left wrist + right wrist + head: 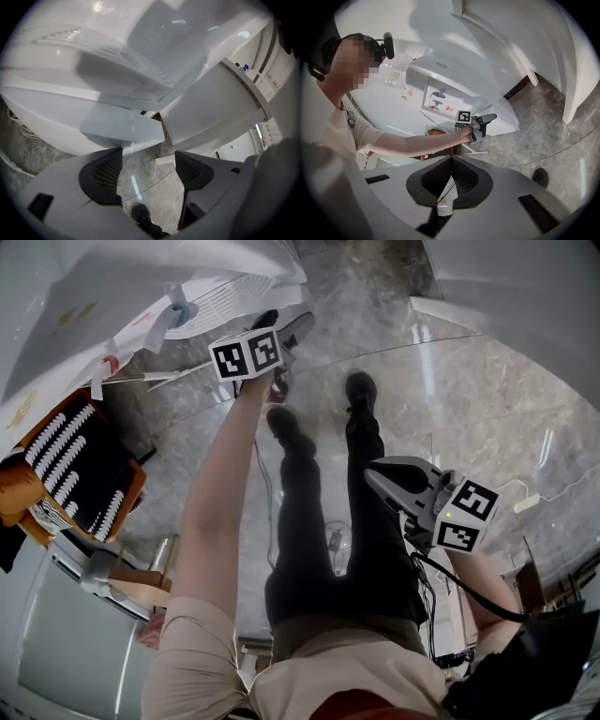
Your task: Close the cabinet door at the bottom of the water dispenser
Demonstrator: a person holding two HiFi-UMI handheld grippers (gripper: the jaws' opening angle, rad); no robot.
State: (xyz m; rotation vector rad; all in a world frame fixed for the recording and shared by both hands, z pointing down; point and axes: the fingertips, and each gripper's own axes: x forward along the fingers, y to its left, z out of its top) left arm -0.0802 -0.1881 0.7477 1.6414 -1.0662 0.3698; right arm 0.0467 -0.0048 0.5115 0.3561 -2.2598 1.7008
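Nearest, the right tongs (pixel 451 161) are hanging close by the person's waist, pads pressing together and clamping nothing. Below them the person's legs (pixel 309 521) in black trousers are standing on the grey marble floor (pixel 469 390), black shoes pointing toward the far edge of the floor.

The left arm (pixel 220 484) is reaching out full length, holding the left tongs (pixel 147 166) low toward the foot of the white water dispenser (pixel 440 79). The left tongs' jaws are standing apart and gripping nothing, with bare floor showing through the gap.

The cabinet door (pixel 123 127) is sitting at the dispenser's bottom, just beyond the left tongs' tips and above the floor. I cannot tell whether the tips are touching it or whether it is fully shut.

A tall white panel (pixel 211 108) is standing just beside the dispenser on its right, a dark slit running between the two. Up the dispenser's front, a slotted grille and taps are showing. Off to the left, an orange chair (pixel 66 465) with a black-and-white back is standing on the floor.
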